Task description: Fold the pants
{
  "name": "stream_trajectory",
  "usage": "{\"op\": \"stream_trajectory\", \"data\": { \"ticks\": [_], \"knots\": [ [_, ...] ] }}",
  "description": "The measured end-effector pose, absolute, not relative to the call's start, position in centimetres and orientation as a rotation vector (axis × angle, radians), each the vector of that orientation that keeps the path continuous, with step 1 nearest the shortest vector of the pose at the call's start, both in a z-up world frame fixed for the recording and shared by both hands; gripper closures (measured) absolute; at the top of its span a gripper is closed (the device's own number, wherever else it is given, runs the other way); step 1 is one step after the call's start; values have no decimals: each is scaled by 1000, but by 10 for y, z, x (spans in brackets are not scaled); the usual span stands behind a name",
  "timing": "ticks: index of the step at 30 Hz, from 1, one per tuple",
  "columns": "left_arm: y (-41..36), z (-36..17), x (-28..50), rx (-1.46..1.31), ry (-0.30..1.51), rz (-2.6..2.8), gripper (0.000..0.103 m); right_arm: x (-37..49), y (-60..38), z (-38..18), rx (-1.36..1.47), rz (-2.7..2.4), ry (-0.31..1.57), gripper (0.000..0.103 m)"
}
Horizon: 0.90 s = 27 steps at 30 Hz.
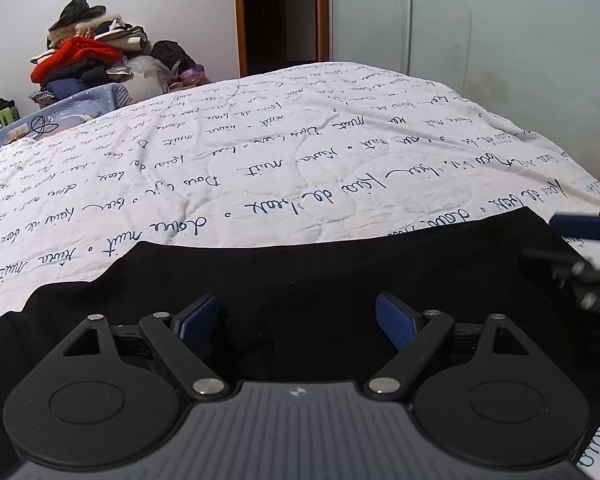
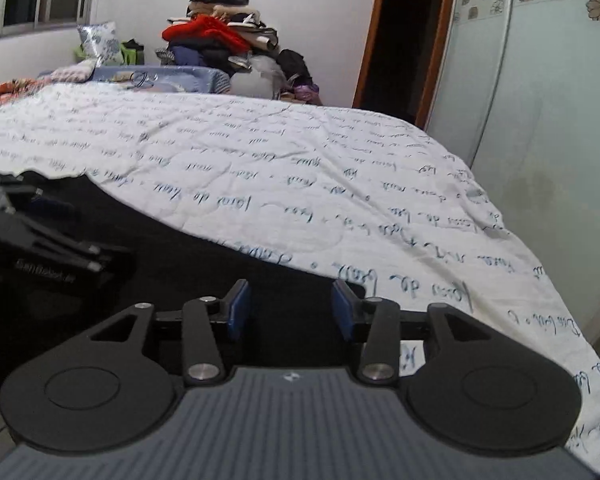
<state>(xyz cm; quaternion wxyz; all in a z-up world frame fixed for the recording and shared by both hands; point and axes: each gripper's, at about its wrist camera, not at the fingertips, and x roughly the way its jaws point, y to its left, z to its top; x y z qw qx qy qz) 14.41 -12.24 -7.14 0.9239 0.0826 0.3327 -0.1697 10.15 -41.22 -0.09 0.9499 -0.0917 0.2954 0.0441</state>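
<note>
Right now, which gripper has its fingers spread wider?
The left gripper: its blue-padded fingers splay wide over the black pants. The right gripper is open too, but narrower.

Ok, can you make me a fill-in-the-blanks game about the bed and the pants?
1. The pants lying on the bed are ___ in color.
2. The white quilt is printed with blue ___.
3. The left gripper and the right gripper both have their jaws ___.
4. In the clothes pile by the wall, the brightest item is ___.

Missing words: black; writing; open; red
</note>
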Motion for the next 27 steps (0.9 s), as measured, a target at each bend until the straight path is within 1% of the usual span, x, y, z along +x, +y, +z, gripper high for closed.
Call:
{"op": "stream_trajectory", "data": {
  "ticks": [3,5,7,10,16,19,22,27],
  "knots": [
    [-122,-73,143,174,674,-347,14,104,-410,-15,-189,83,633,56],
    [-121,-75,143,175,668,-342,12,103,-410,-20,-175,75,632,53],
    [-121,-76,143,172,666,-336,10,102,-411,-22,-170,61,624,45],
    [-120,-77,142,171,660,-334,9,100,-412,-26,-163,48,615,39],
    [-121,-79,139,179,643,-328,9,98,-410,-30,-179,21,600,32],
    [-121,-80,138,175,640,-329,8,96,-408,-29,-195,8,596,27],
    [-120,-80,138,173,637,-329,7,95,-406,-28,-213,-7,595,24],
    [-119,-82,138,160,632,-325,5,78,-398,-16,-223,-11,564,23]
  ]
}}
